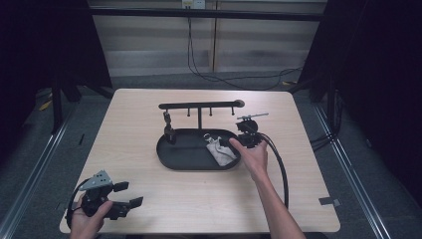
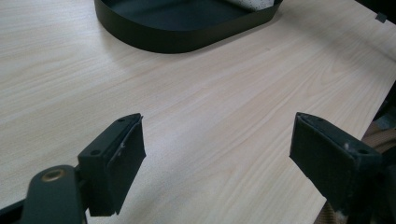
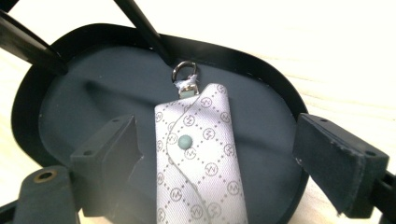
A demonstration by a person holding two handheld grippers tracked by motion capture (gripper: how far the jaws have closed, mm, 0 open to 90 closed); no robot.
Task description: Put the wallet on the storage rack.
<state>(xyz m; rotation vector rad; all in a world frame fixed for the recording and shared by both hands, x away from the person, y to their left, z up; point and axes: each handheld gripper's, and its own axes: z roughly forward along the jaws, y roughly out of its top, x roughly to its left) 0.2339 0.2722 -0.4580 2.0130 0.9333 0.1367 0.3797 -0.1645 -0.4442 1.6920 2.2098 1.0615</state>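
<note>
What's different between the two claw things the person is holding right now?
The left gripper rests low near the table's near edge, over bare wood; the right gripper reaches forward at the black tray's far right rim. The left gripper's jaws frame nothing; the right gripper's jaws straddle a patterned pouch lying in the tray. Both are open.

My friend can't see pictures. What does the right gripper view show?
A pale patterned pouch with a metal ring lies in a black oval tray. The right gripper hovers open above it, one finger on each side.
</note>
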